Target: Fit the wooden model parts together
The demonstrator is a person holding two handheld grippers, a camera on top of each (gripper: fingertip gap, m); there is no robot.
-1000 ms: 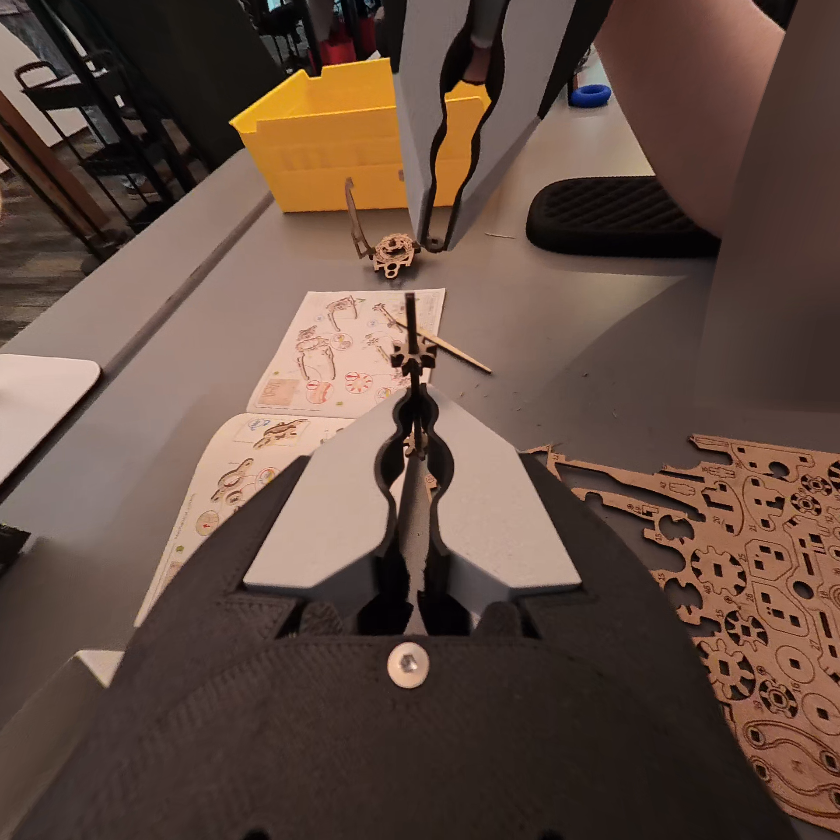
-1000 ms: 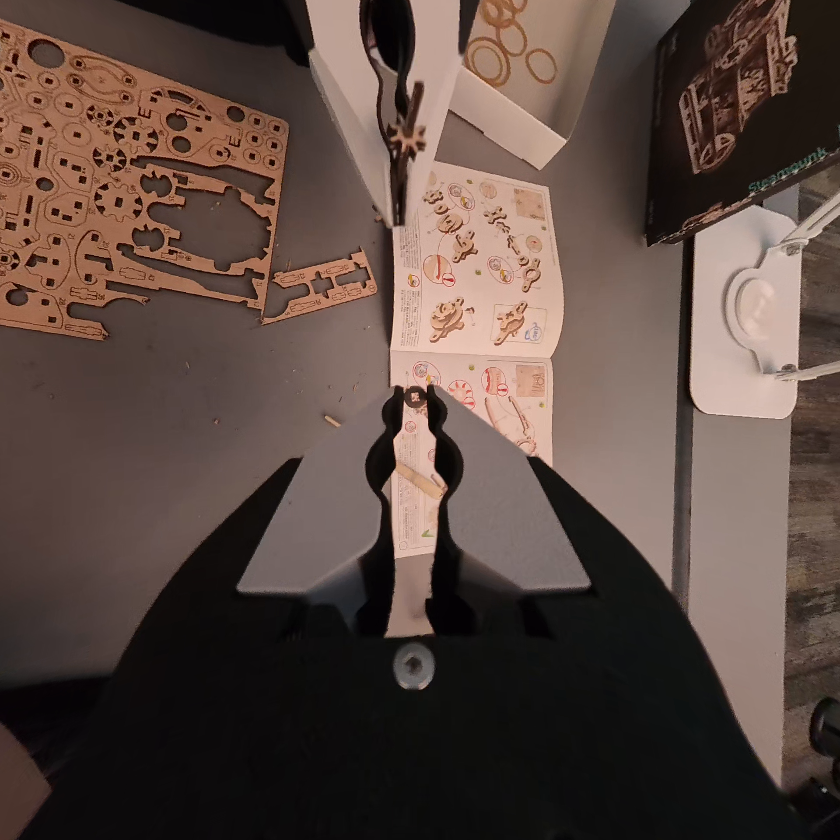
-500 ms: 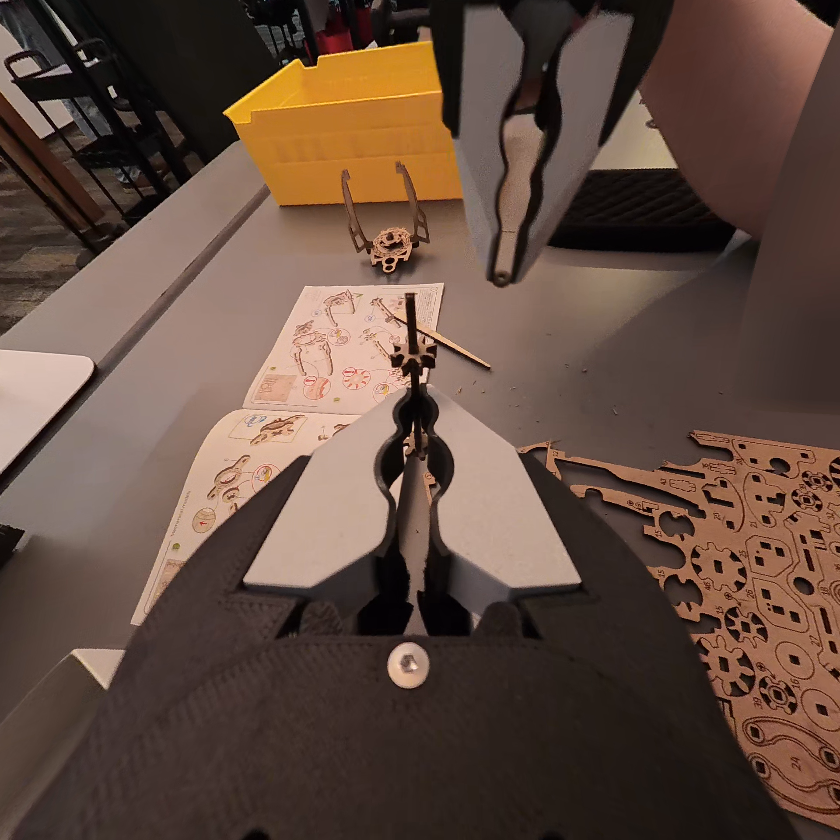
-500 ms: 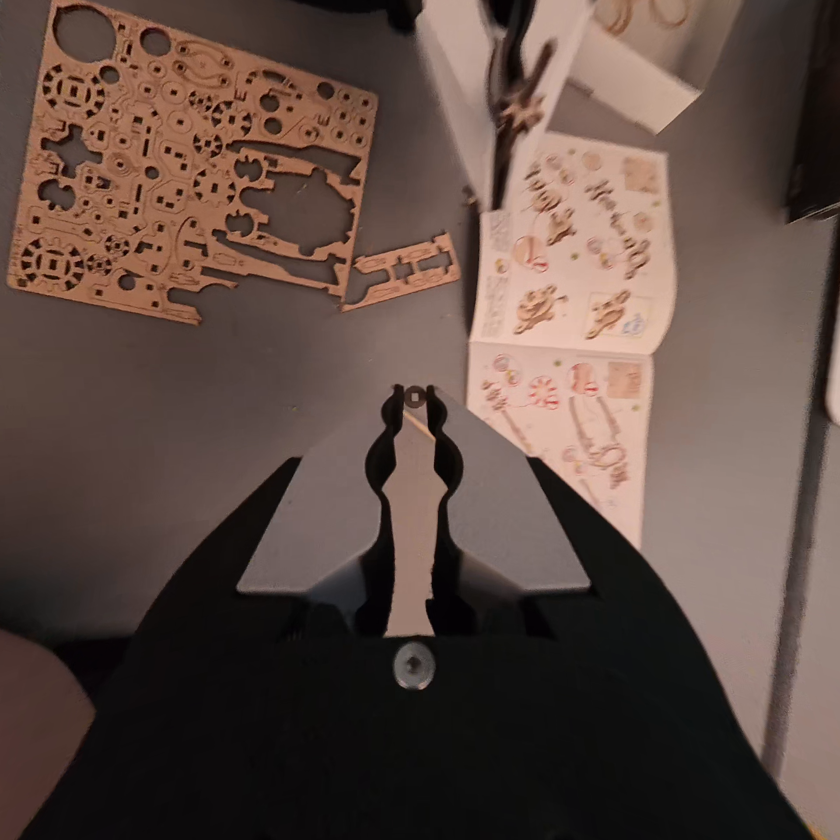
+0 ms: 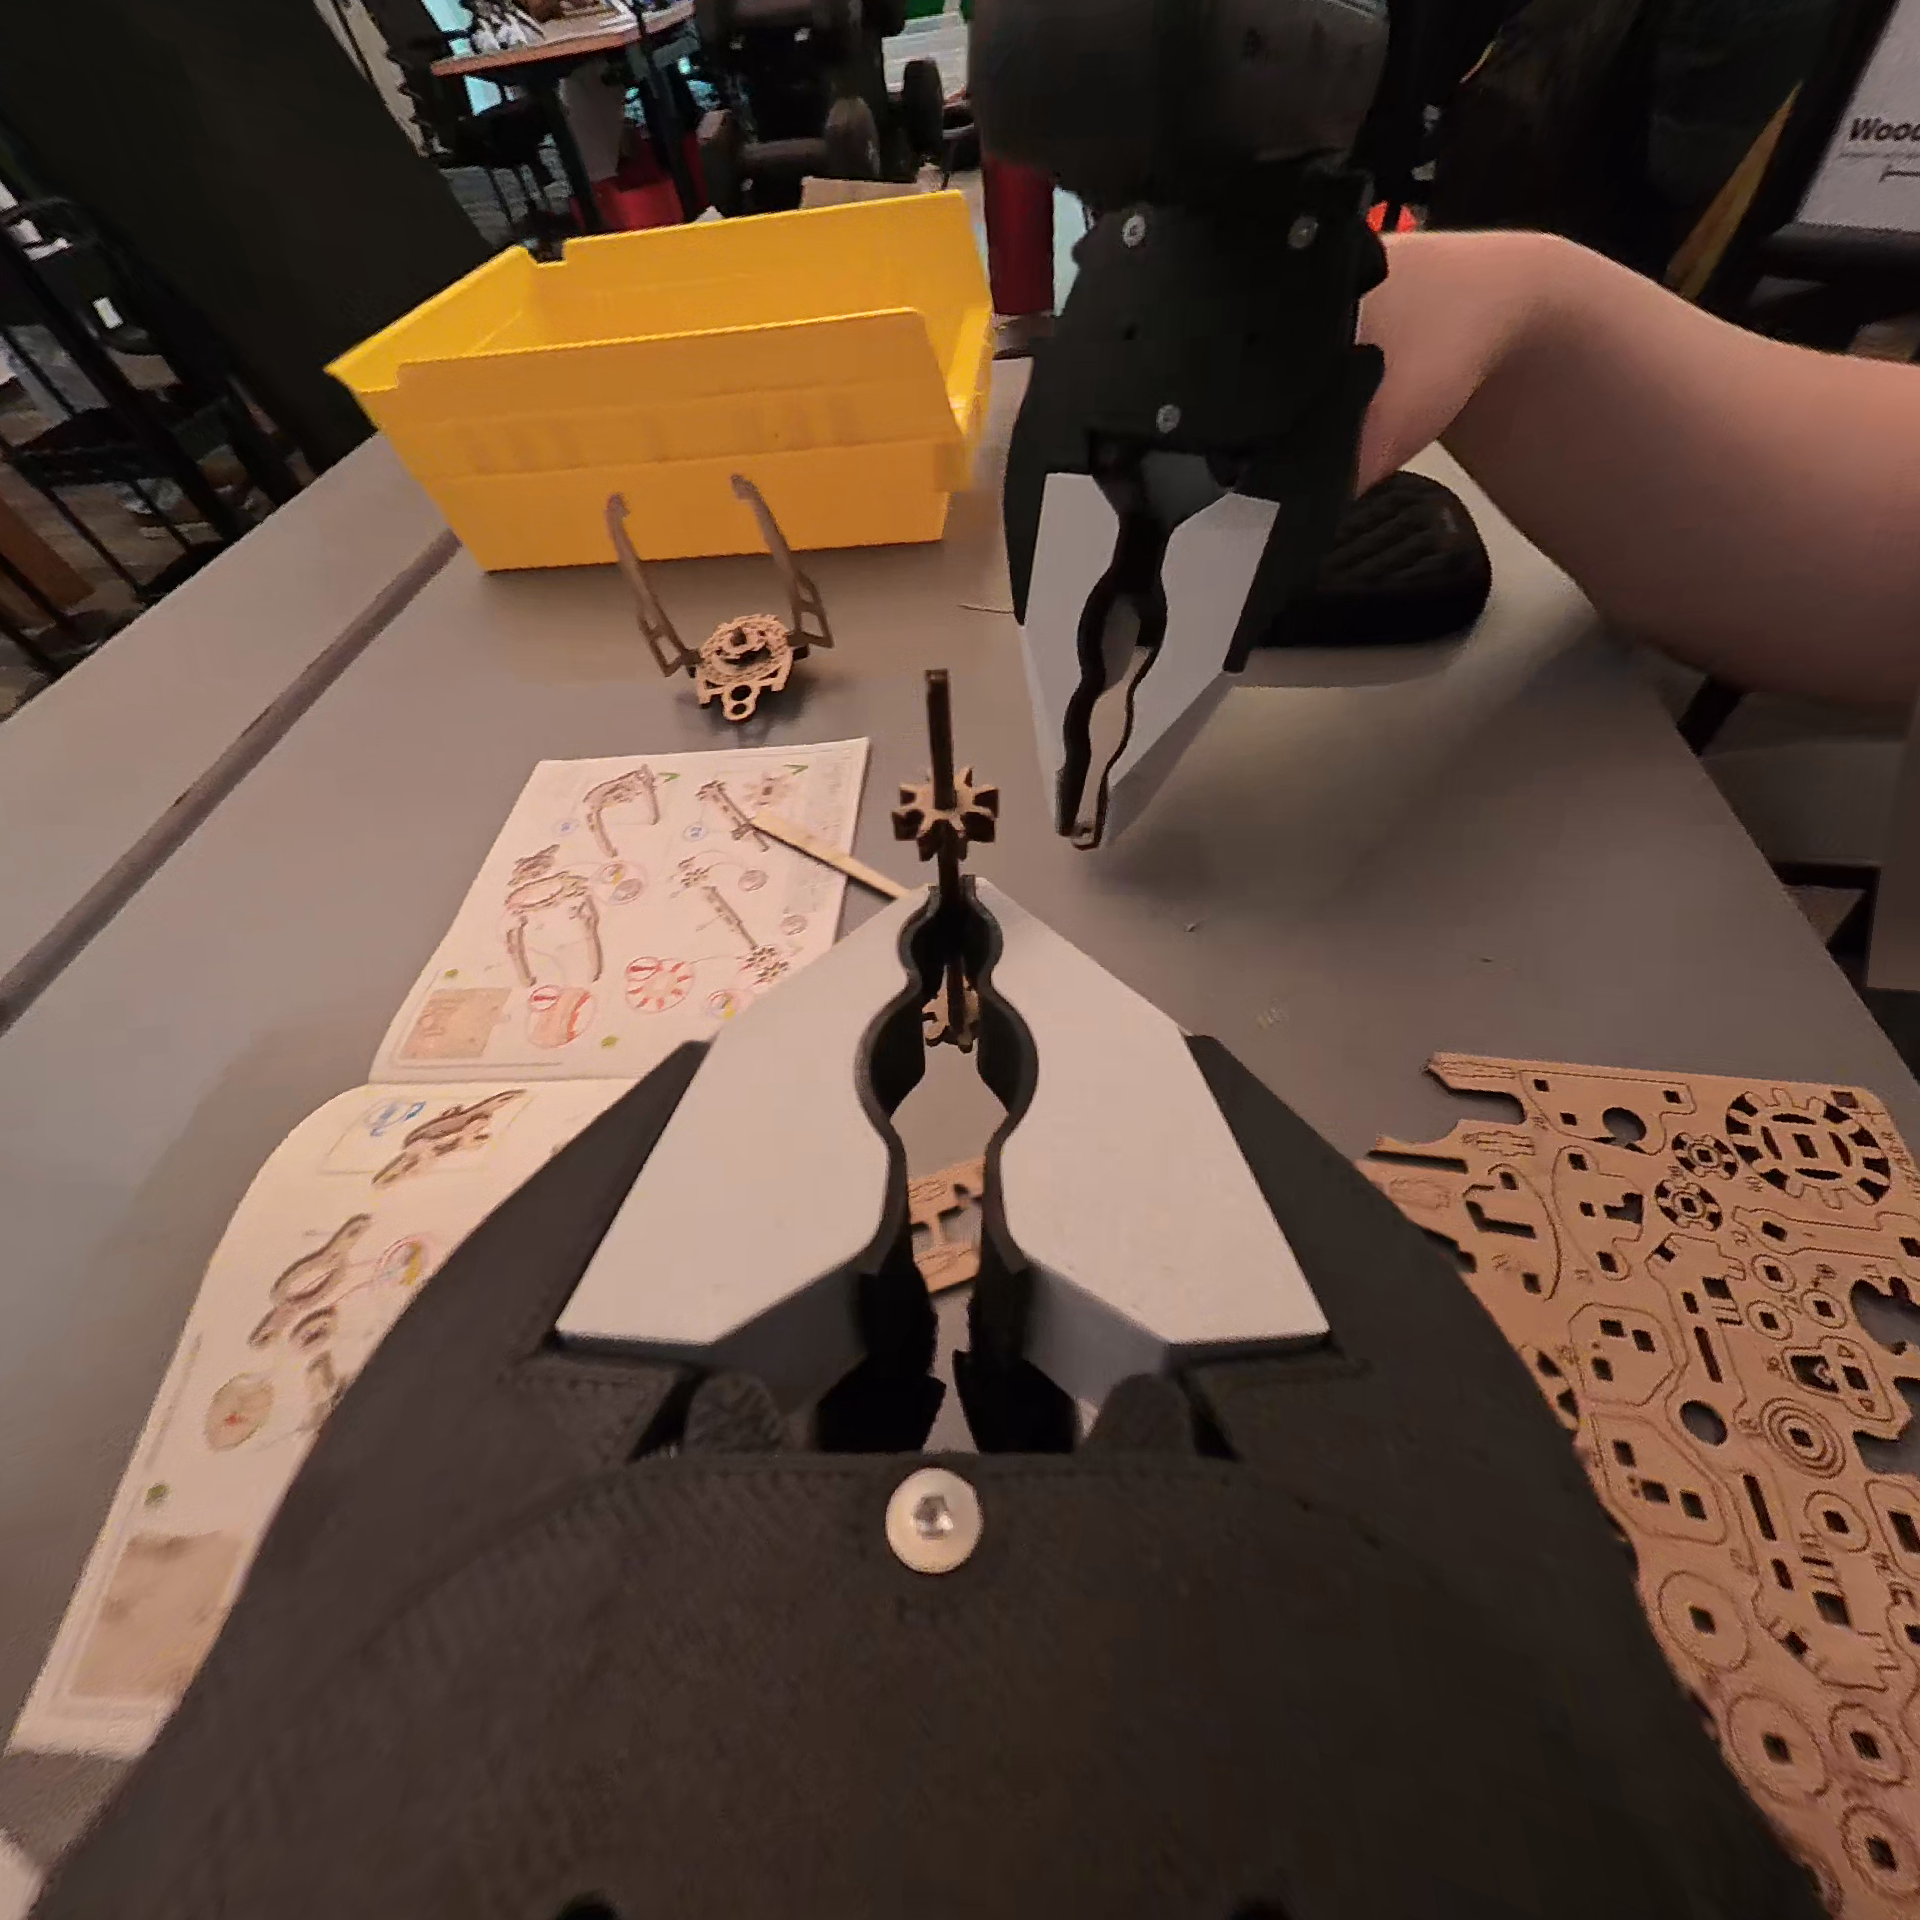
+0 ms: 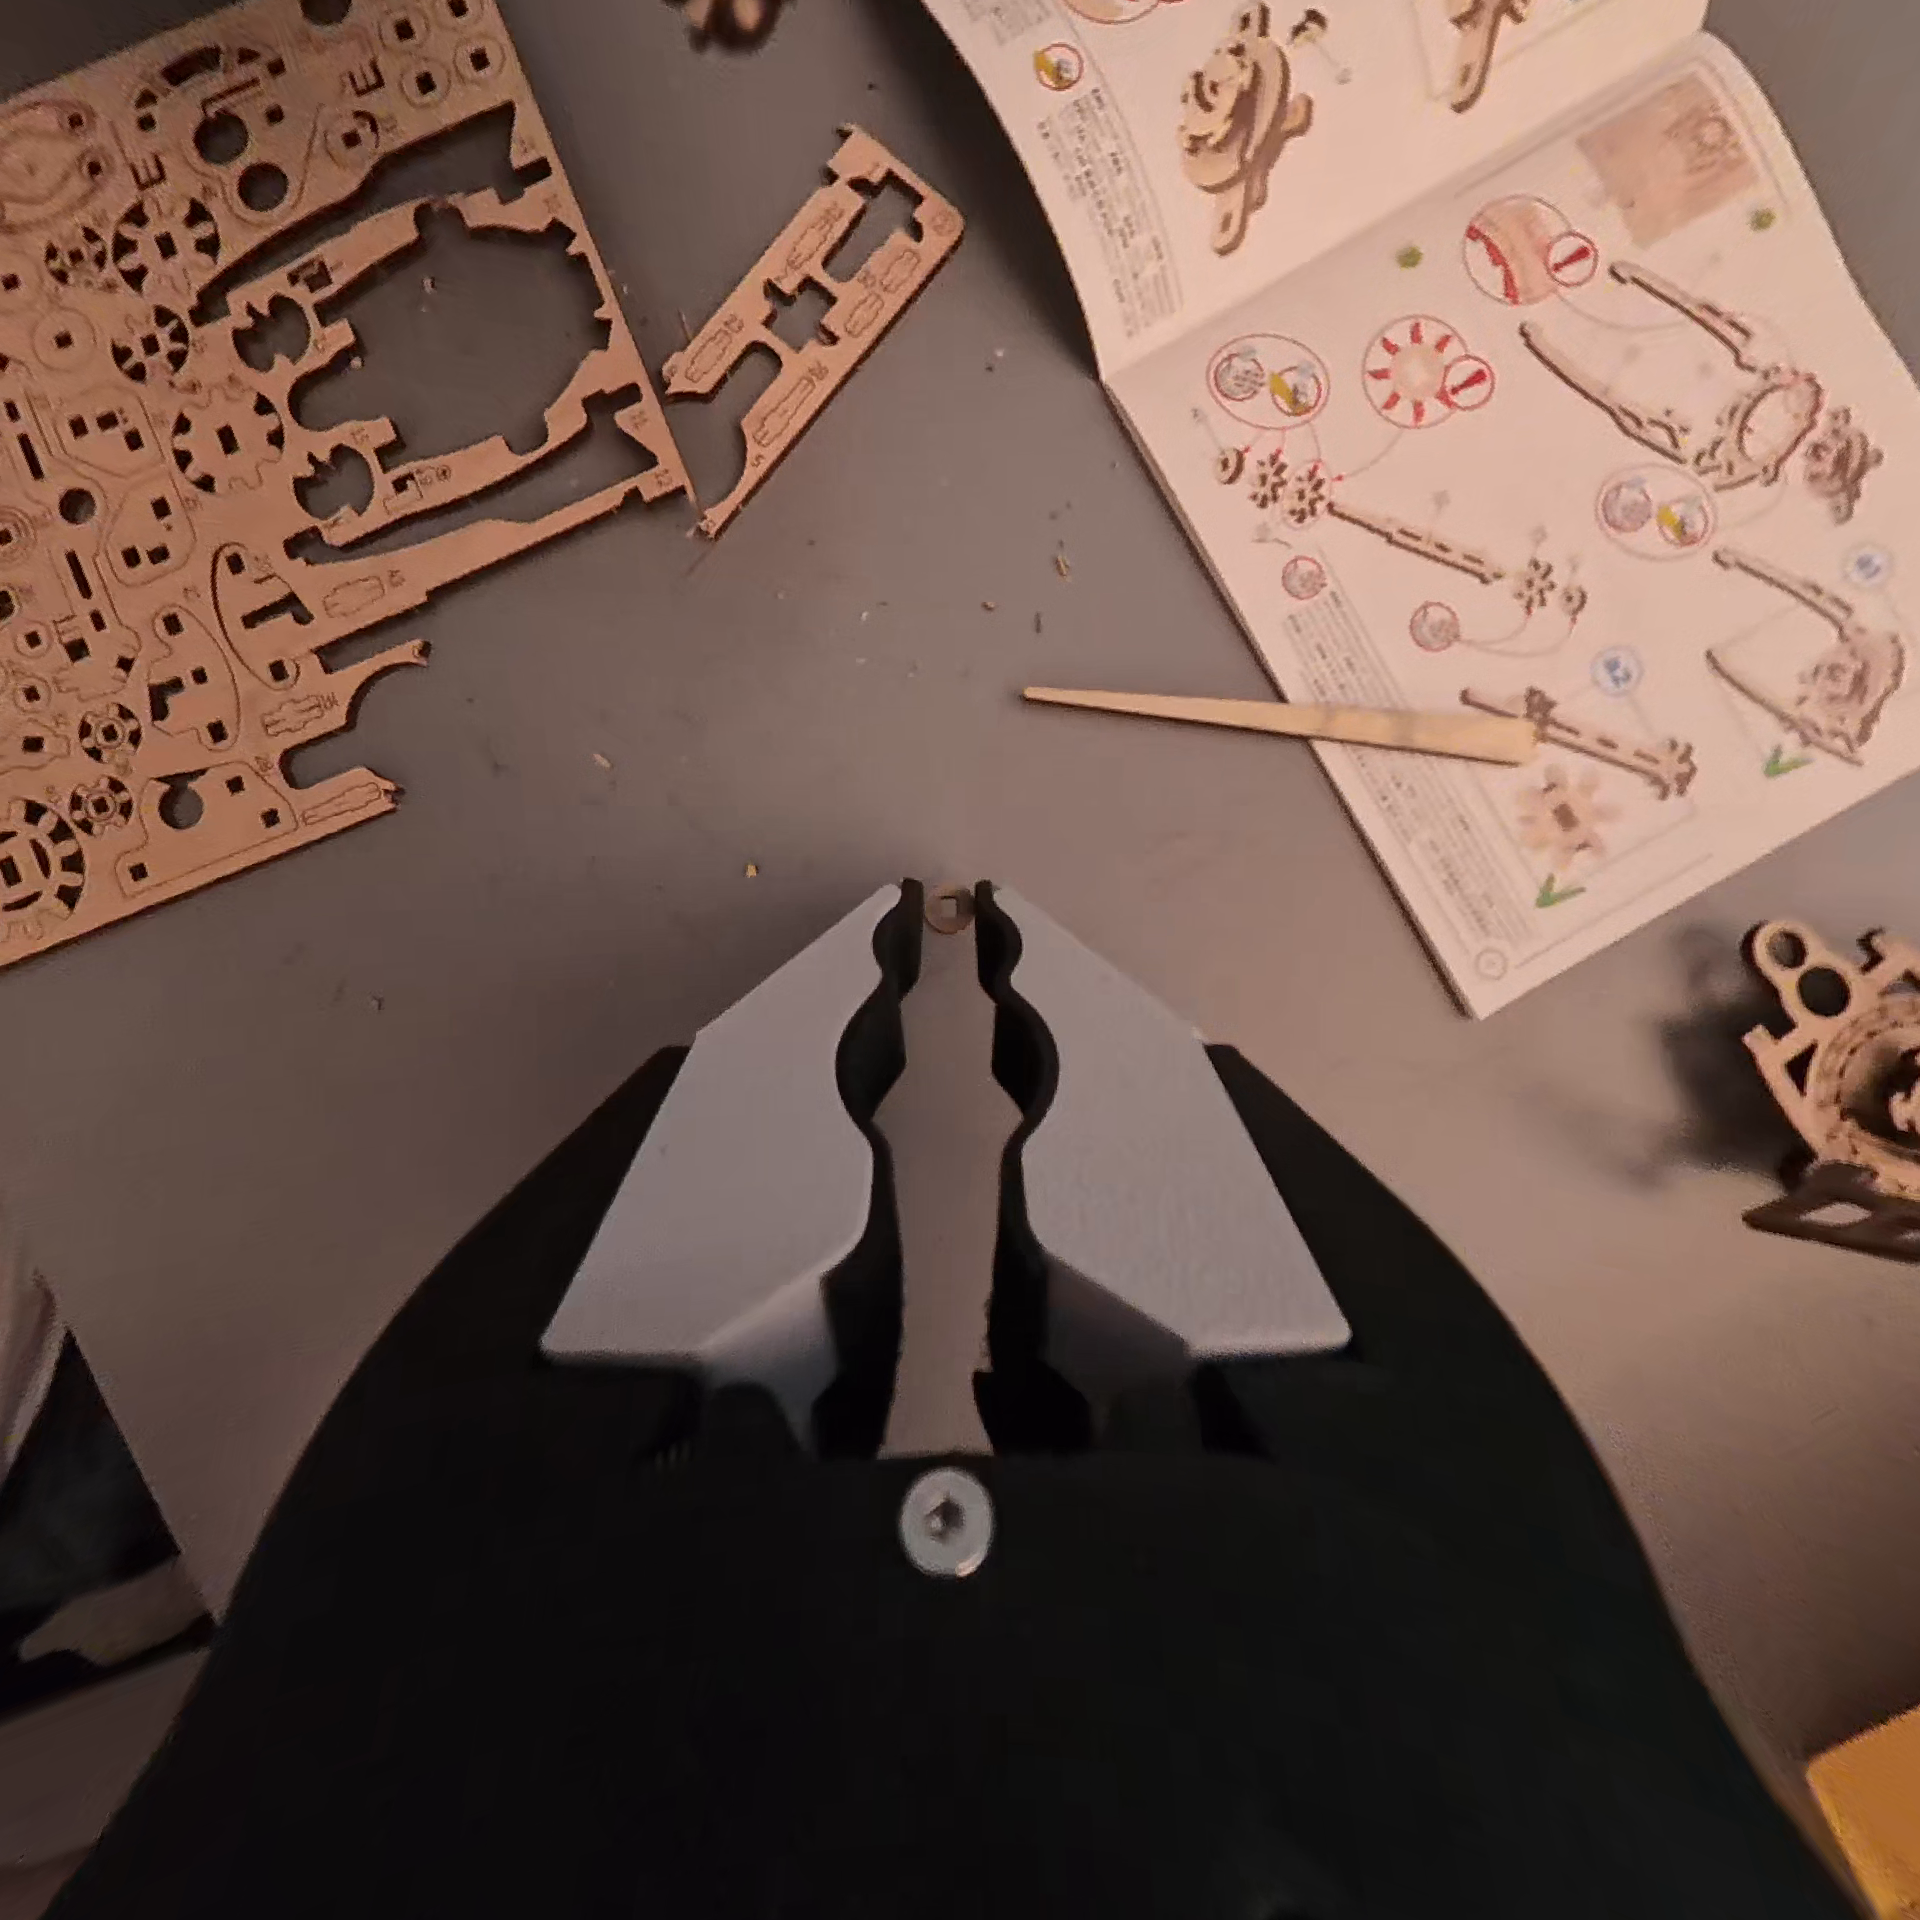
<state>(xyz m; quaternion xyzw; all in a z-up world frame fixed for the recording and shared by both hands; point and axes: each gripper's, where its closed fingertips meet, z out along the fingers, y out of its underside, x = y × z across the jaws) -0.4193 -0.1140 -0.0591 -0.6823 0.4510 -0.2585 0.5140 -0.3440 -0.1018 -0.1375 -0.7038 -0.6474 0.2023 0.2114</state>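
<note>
My left gripper (image 5: 948, 896) is shut on a thin dark wooden axle (image 5: 938, 727) that stands up from the tips and carries a small gear (image 5: 945, 812). My right gripper (image 6: 948, 902) is shut on a tiny wooden ring (image 6: 948, 908) at its tips. In the left wrist view the right gripper (image 5: 1081, 826) points down, just right of the gear and apart from it. A partly built wooden assembly (image 5: 740, 657) with two upright arms stands on the table behind; it also shows in the right wrist view (image 6: 1844, 1060).
A laser-cut wooden parts sheet (image 5: 1714, 1351) (image 6: 208, 468) lies on the grey table, with a broken-off piece (image 6: 821, 322) beside it. An open instruction booklet (image 5: 644, 914) (image 6: 1507, 416) has a thin wooden stick (image 6: 1278, 717) across it. A yellow bin (image 5: 675, 395) and a black pad (image 5: 1392, 561) sit at the back. About 12 centimetres separates my left fingertips from my right. To reach the partly built wooden assembly (image 5: 740, 657) in a straight line is about 15 centimetres for my right fingers, about 25 centimetres for my left.
My right gripper has left the assembly by the bin and come down next to the gear, still holding the ring. My left gripper keeps its hold on the axle.
</note>
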